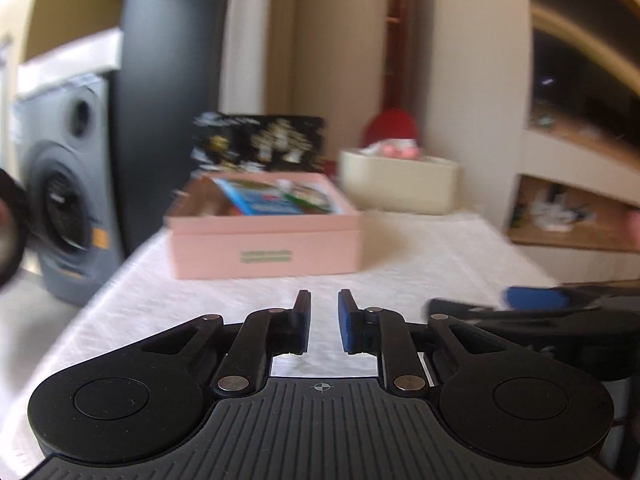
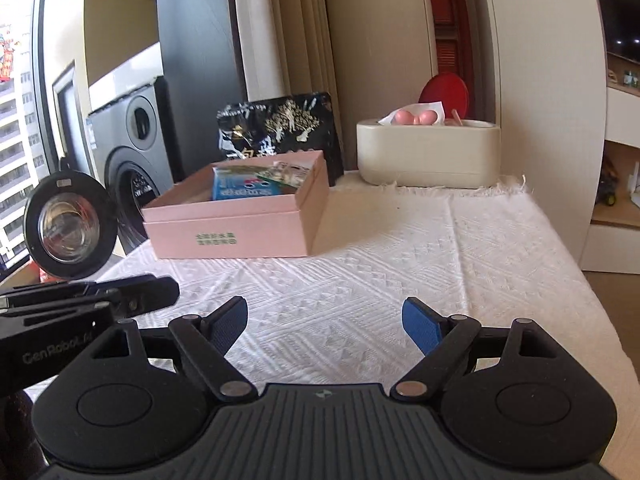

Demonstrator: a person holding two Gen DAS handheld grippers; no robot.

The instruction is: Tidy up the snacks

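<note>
The open pink cardboard box [image 2: 236,220] sits on the white woven tablecloth [image 2: 400,280], toward eleven o'clock from the right gripper, its long labelled side facing the cameras. Inside it lie snack packets: a blue packet [image 2: 244,189] leaning across the middle and a green-and-white one [image 2: 290,174] just beside it at its two o'clock. Directly behind the box, touching or nearly so, stands a black glossy bag with gold print [image 2: 280,128]. At the box's two o'clock, apart from it, a cream oval plastic container [image 2: 428,156] holds pink rounded items [image 2: 414,117], with a red round lid or disc [image 2: 444,90] propped behind it against the wall.

The left gripper [image 1: 324,322] hovers low over the cloth, the box at its twelve o'clock; its blue-padded fingers [image 1: 346,320] are drawn nearly together with only a narrow gap, and nothing lies between them. The right gripper [image 2: 326,330] has its fingers spread wide over bare cloth, holding nothing. It sits at the left gripper's three o'clock.

Off the table's edge at nine o'clock stands a grey speaker [image 2: 136,152].
</note>
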